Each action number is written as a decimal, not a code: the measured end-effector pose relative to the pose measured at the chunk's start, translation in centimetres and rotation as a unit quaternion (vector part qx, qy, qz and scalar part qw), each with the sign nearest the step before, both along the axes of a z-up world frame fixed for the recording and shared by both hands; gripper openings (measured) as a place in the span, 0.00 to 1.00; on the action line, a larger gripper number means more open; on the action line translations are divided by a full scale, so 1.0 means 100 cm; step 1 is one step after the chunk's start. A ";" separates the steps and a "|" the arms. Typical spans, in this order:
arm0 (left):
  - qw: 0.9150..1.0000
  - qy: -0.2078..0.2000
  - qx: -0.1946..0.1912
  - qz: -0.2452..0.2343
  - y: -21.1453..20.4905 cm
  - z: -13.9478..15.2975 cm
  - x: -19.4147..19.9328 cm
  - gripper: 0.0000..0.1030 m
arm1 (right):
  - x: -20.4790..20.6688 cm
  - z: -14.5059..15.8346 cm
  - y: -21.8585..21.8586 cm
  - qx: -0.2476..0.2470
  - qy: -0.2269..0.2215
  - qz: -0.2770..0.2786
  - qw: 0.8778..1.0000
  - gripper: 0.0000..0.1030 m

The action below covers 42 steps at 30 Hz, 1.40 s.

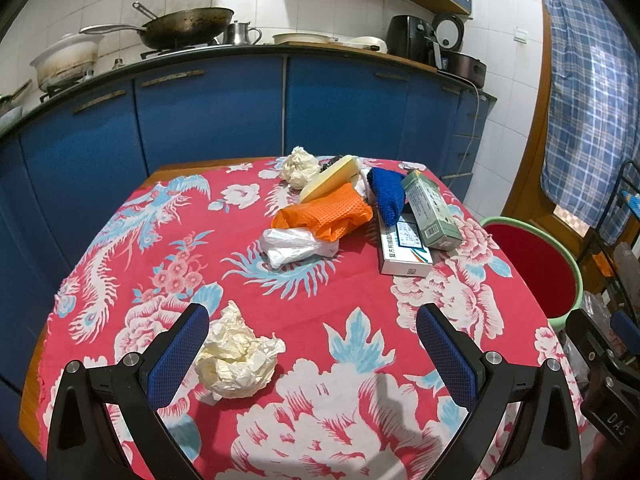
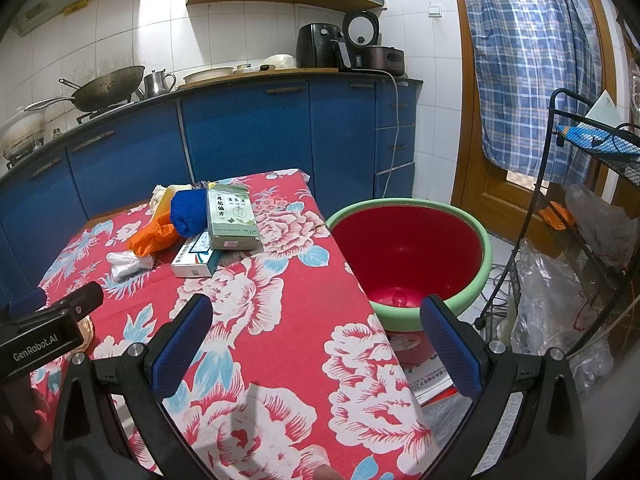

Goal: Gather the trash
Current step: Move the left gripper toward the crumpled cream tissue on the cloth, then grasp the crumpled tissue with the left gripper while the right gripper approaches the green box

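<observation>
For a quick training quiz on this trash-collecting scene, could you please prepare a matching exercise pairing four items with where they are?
Things:
1. crumpled paper ball
2. green box
3. red basin
4. wok

Places:
A. on the stove at the back
B. off the table's edge, on the right
C. close to the left claw, on the tablecloth
D. leaning on the white box

Pairs: 1-C, 2-D, 3-B, 4-A
</observation>
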<state>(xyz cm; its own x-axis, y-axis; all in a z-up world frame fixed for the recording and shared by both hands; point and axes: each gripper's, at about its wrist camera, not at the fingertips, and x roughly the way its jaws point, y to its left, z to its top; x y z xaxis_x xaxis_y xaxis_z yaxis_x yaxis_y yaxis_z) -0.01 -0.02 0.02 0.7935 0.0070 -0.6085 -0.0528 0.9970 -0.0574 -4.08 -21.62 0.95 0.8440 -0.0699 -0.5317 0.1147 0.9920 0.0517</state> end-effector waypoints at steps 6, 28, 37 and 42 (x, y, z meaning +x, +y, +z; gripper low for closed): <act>1.000 0.001 0.002 -0.001 0.000 0.000 0.000 1.00 | 0.000 0.000 0.000 0.000 0.001 0.000 1.000 0.99; 0.999 0.016 0.010 0.045 0.042 -0.008 -0.001 1.00 | 0.001 -0.006 0.001 0.001 0.006 0.004 1.000 0.99; 0.997 0.052 0.012 0.048 0.051 -0.029 0.009 1.00 | 0.005 -0.012 0.005 0.007 0.022 0.012 1.000 0.99; 0.997 0.065 0.008 0.041 0.051 -0.040 0.015 0.95 | 0.007 -0.014 0.007 0.007 0.027 0.015 1.000 0.99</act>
<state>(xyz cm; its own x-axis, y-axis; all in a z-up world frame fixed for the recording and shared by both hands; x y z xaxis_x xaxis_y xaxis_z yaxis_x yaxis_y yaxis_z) 1.45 5.13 -3.98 0.7041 0.0788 -0.7058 -0.1397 0.9898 -0.0289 -3.37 -20.97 -0.47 0.8160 -0.0368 -0.5769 0.0872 0.9944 0.0599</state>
